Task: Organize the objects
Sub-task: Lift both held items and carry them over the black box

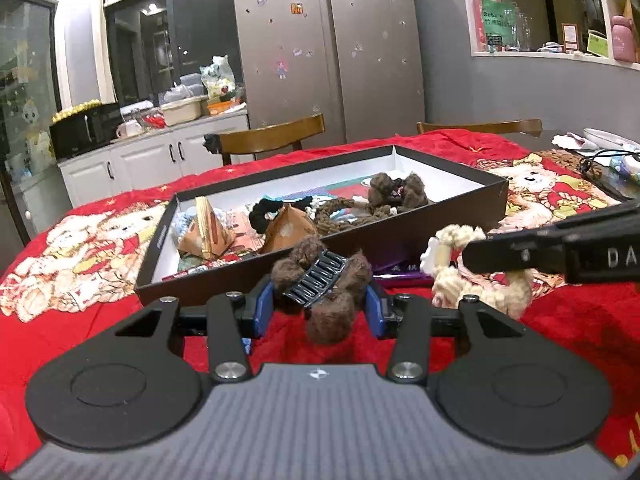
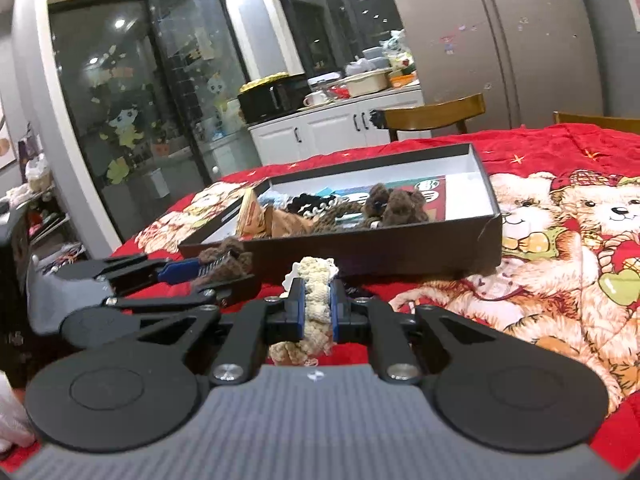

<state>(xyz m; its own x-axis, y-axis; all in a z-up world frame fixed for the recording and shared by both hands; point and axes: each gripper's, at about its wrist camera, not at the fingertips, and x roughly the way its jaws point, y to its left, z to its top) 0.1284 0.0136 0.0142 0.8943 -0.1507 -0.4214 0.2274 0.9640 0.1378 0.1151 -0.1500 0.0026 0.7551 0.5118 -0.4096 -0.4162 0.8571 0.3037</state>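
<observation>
Brown fuzzy hair clip (image 1: pixel 324 284) is clamped in left claw (image 1: pixel 320 304); cream fuzzy clip (image 2: pixel 318 300) is pinched in right claw (image 2: pixel 318 308), both just before the box (image 1: pixel 460 216) on the red-covered tabletop (image 1: pixel 580 320).

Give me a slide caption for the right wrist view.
Right gripper clamps a cream plush hair tie before the open box; left gripper holds a brown fuzzy clip.

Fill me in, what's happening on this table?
A person is sorting fuzzy hair accessories into the black box on the red blanket. The left claw grips a brown fuzzy clip just in front of the box. The right claw is shut on a cream scrunchie beside it. Neither item is in the box yet; other items already lie inside.
</observation>
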